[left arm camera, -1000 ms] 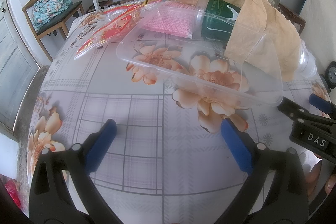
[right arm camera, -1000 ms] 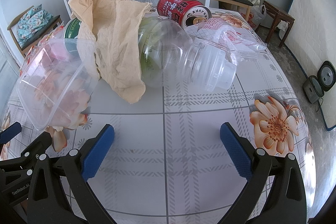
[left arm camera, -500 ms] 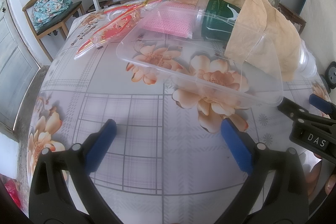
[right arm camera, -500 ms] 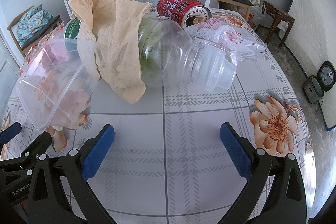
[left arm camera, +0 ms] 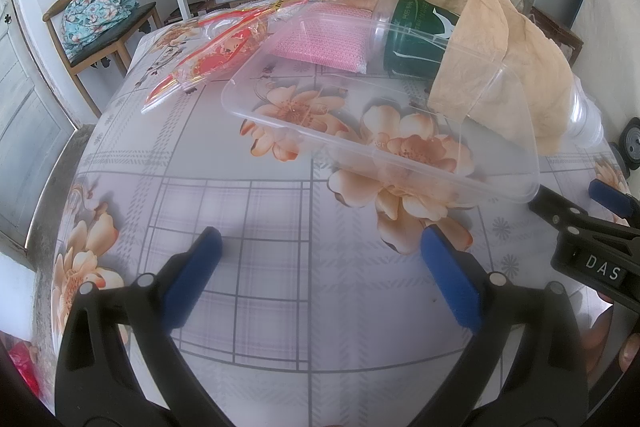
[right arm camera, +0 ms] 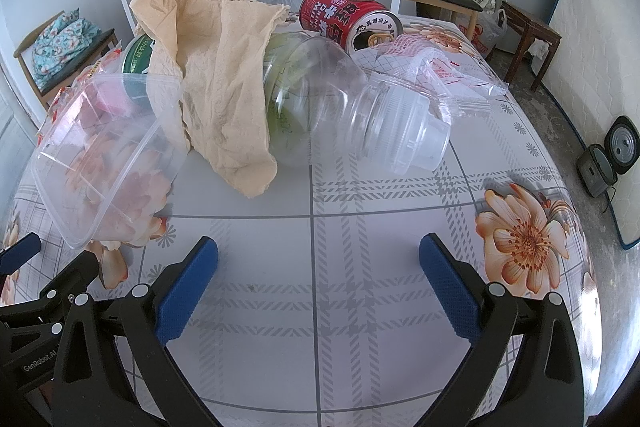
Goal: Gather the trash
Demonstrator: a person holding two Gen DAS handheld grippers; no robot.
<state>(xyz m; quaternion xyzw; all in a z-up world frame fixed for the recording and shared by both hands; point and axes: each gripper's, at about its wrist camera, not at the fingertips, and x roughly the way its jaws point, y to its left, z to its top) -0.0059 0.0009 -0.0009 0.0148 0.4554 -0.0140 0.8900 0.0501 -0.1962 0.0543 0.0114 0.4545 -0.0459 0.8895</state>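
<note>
1. The left gripper (left arm camera: 318, 267) hovered over bare tablecloth near the table's (left arm camera: 248, 211) near edge, its blue-padded fingers spread wide and holding nothing.
2. The right gripper (right arm camera: 318, 269) hung likewise above the tablecloth, fingers spread and empty — its tip also showed at the right margin of the left wrist view.
3. The trash lay in one cluster toward the middle of the tabletop, beyond both grippers.
4. A clear plastic container (left arm camera: 400, 119) sat tilted, its far side propped against the items behind it.
5. A large clear plastic bottle (right arm camera: 340, 107) with a green label lay on its side, its capped neck pointing toward the table's right edge.
6. A crumpled tan paper towel (right arm camera: 216, 75) was draped over the bottle's middle, one end hanging down to the cloth.
7. A pink mesh sponge (left arm camera: 320, 43) rested behind the container, just beside the bottle's base.
8. A red-and-yellow wrapper (left arm camera: 216, 55) lay toward the far left corner.
9. A red can (right arm camera: 348, 17) lay on its side behind the bottle — a clear wrapper with red print (right arm camera: 440, 75) sprawled beside it, toward the far right corner.
</note>
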